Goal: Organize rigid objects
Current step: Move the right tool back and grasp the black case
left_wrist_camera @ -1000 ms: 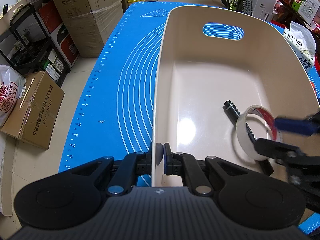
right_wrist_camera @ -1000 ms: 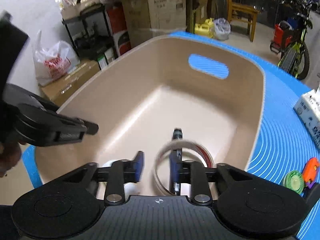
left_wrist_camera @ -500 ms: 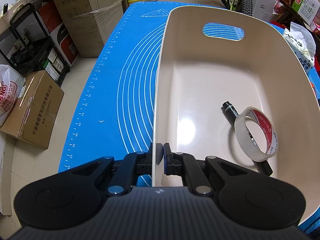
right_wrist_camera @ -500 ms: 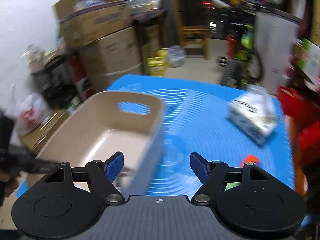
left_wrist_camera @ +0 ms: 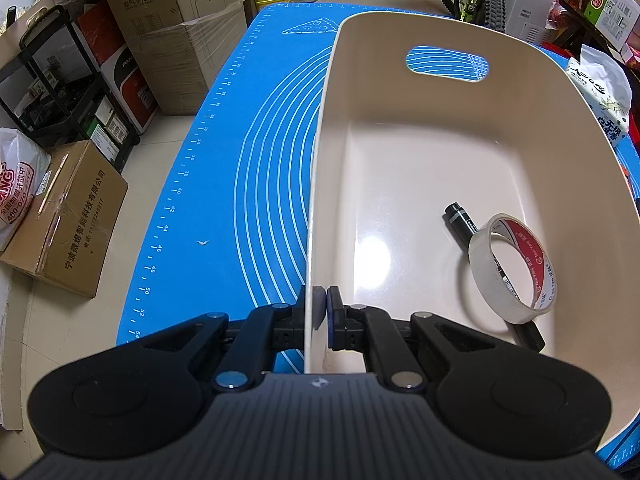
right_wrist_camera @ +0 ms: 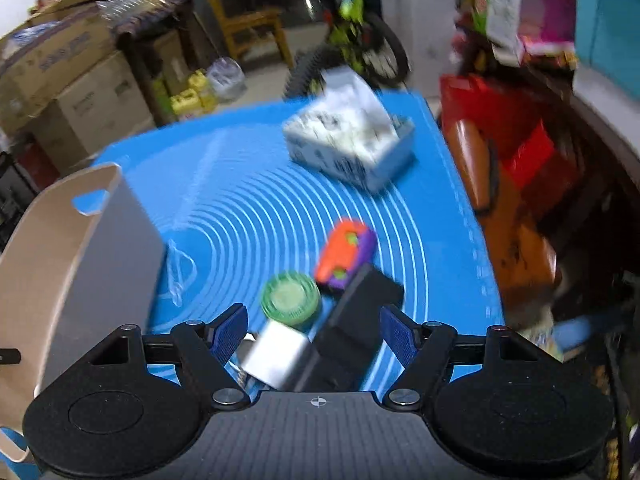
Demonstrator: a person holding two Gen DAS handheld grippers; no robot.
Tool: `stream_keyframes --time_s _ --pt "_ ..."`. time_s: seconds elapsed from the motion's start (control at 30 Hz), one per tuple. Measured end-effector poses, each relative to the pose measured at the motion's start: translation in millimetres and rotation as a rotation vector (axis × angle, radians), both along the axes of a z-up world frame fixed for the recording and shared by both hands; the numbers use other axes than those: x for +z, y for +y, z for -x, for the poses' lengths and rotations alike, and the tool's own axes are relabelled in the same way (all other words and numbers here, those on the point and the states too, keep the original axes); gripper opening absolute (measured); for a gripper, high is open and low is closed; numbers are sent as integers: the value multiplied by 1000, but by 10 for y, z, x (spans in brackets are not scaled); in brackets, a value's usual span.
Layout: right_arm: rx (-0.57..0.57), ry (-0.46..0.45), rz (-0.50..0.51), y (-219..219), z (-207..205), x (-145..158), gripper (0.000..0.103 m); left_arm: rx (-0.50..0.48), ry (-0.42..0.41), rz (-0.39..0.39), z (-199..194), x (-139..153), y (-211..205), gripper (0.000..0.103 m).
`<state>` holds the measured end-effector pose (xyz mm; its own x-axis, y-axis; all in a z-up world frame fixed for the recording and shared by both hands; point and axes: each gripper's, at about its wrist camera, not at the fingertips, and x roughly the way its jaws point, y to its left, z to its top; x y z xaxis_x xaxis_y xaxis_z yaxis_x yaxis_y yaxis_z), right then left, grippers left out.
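A cream plastic bin (left_wrist_camera: pixel 520 92) sits on the blue mat (left_wrist_camera: pixel 248 184). My left gripper (left_wrist_camera: pixel 320 312) is shut on the bin's near wall. Inside the bin lie a roll of clear tape (left_wrist_camera: pixel 514 268) and a black marker (left_wrist_camera: pixel 460 218) partly under it. In the blurred right wrist view my right gripper (right_wrist_camera: pixel 314 334) is open and empty above the mat, right of the bin (right_wrist_camera: pixel 80 264). Between its fingers lie a black and silver object (right_wrist_camera: pixel 352 320), a green round disc (right_wrist_camera: pixel 290 298) and an orange and purple toy (right_wrist_camera: pixel 346 252).
A tissue pack (right_wrist_camera: pixel 348 136) lies farther back on the mat (right_wrist_camera: pixel 224 200); it also shows in the left wrist view (left_wrist_camera: pixel 600 96). Cardboard boxes (left_wrist_camera: pixel 68 216) and a black shelf (left_wrist_camera: pixel 52 80) stand on the floor to the left. Red clutter (right_wrist_camera: pixel 520 160) borders the mat's right edge.
My right gripper let go of the tape roll in the bin, opened wide, and swung right out of the bin to over the small objects on the mat. My left gripper has not moved.
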<state>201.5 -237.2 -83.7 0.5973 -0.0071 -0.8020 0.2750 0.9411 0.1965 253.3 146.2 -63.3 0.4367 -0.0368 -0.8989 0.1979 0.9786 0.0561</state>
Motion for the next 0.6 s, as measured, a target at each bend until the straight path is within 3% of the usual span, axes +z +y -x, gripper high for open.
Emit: stream_keyframes --time_s 0.33,0.6 --pt "-65 117 -174 -129 -3 -367 77 1 0 2 4 -6 3 9" --pt "-115 160 -282 -209 -34 -564 70 1 0 1 4 -6 4 9"
